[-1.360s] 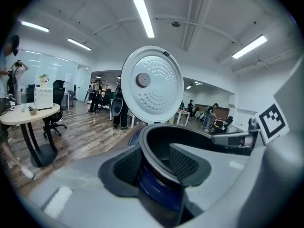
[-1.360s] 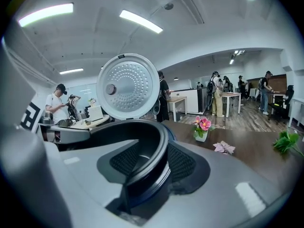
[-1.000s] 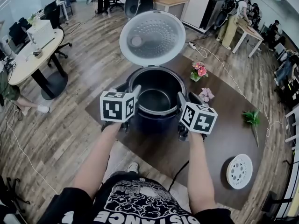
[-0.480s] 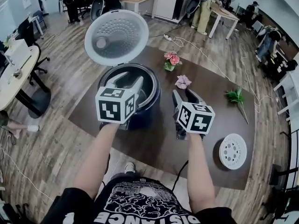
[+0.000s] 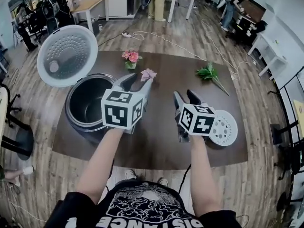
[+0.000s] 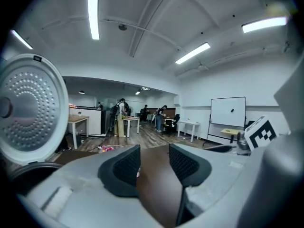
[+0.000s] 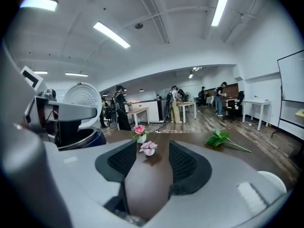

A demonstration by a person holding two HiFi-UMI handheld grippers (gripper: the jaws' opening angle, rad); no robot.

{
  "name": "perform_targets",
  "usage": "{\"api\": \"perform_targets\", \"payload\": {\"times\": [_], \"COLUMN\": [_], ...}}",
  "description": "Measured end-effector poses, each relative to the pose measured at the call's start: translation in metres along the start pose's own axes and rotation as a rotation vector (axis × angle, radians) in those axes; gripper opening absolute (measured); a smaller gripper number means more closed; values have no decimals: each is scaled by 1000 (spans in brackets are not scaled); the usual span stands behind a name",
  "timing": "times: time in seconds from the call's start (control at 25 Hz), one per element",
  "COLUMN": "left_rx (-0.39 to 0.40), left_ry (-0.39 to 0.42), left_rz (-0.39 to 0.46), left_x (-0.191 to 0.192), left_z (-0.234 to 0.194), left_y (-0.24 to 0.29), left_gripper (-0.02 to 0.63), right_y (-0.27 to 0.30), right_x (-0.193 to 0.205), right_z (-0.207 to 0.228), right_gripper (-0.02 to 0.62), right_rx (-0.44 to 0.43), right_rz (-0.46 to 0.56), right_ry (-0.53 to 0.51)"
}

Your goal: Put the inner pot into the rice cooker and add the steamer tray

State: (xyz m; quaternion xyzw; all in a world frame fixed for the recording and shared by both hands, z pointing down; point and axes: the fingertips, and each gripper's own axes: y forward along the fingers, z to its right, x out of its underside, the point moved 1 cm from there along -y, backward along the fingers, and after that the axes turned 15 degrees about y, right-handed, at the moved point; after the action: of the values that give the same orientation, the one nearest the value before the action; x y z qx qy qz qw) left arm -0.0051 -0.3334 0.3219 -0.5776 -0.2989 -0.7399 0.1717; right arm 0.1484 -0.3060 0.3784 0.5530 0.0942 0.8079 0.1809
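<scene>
Dark brown rectangular counter point(image 5: 166, 148) carries the round dark rice cooker point(image 5: 77, 127), its white perforated lid point(image 5: 66, 56) raised. Metal inner pot point(image 5: 88, 106) is seen seated inside, so step one is judged done. White round perforated steamer tray point(image 5: 226, 127) lies on the counter just beside the right claw point(image 5: 184, 95), not yet added. Left claw point(image 5: 139, 82) is held part-open and empty. Right claw's jaws have just been opening, with nothing between them.

Even, bright light from ceiling strip lights point(image 6: 93, 15); strong fisheye distortion at edges, dark corners.
</scene>
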Motion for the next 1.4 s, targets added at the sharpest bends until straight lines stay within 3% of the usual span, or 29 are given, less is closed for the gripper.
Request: {"api": "perform_targets", "payload": {"times": [0.44,0.72,0.92,1.4], "left_rx": [331,471,513,496], "left_ry": [24,15,3,-11], "left_rz": [-17,-41,-68,-190], "left_x": [13,27,38,67], "left_z": [104,160,194,284], "left_y": [63,78,86,130], "left_gripper": [202,213,219,225], "right_y": [-76,-125,-151,-188], "right_x": [14,35,47,56], "right_z": [91,128,159,270], "right_gripper": [244,272,281,284], "right_rx": [283,399,441,429], "right_rz": [77,92,85,31], "right_ry": [112,166,187,202]}}
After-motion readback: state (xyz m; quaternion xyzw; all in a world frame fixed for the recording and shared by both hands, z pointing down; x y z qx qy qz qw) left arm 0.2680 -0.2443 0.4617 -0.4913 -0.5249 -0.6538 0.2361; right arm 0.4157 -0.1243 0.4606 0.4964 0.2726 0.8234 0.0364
